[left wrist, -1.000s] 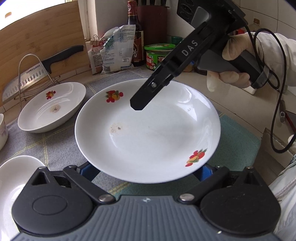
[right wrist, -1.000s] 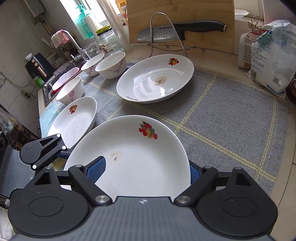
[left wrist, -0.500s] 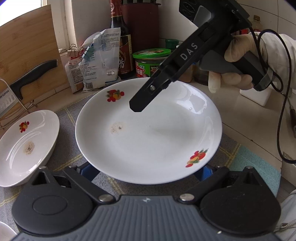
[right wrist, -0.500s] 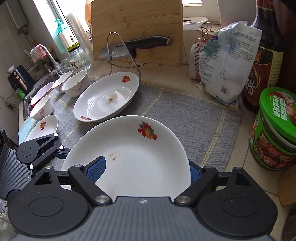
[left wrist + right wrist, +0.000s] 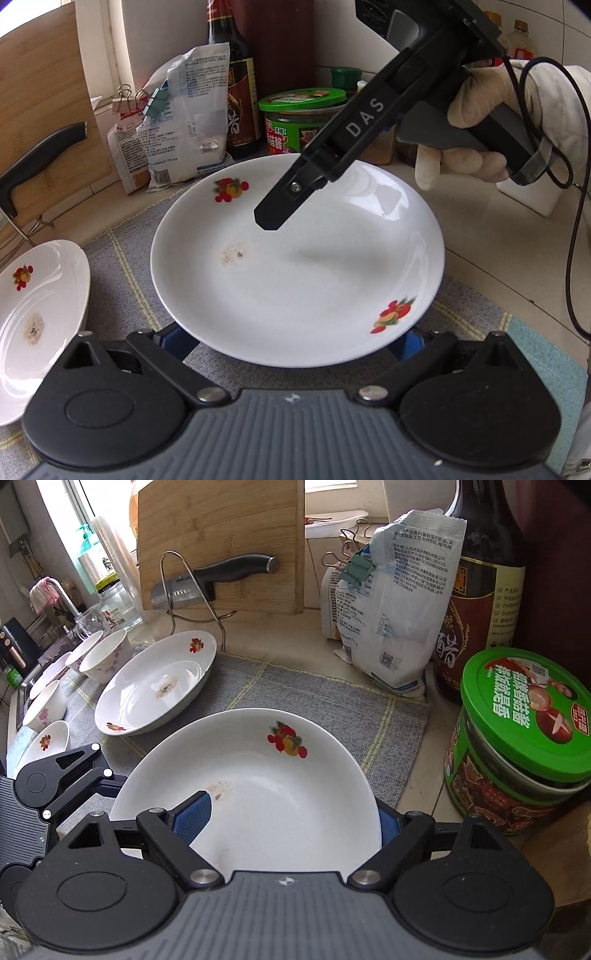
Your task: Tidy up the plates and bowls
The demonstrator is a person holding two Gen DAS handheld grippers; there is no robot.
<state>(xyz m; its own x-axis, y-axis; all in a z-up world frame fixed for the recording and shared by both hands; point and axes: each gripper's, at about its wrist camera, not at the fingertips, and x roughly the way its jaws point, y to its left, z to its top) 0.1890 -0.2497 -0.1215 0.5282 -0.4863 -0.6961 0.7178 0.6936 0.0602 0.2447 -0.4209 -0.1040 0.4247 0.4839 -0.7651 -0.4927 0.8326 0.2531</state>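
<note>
A white plate with fruit prints (image 5: 295,266) is held in the air over the grey mat by both grippers. My left gripper (image 5: 291,341) holds its near rim; the blue pads sit under the rim. My right gripper (image 5: 286,818) holds the opposite rim, one blue pad (image 5: 194,818) inside the dish; the plate also shows in the right wrist view (image 5: 266,786). The right gripper's body (image 5: 369,110) reaches over the plate in the left wrist view. A second fruit-print plate (image 5: 155,688) lies on the mat to the left.
Several white bowls (image 5: 105,655) and a small plate (image 5: 46,740) stand at the left by the sink. A knife on a wire rack (image 5: 218,576) leans at a wooden board. A green-lidded jar (image 5: 517,731), dark bottle (image 5: 480,590) and clipped bags (image 5: 399,602) crowd the right.
Both grippers have carried the plate to the right, towards the jar, bottle and bags. The second plate and bowls have fallen away to the left. The grip on the plate is unchanged.
</note>
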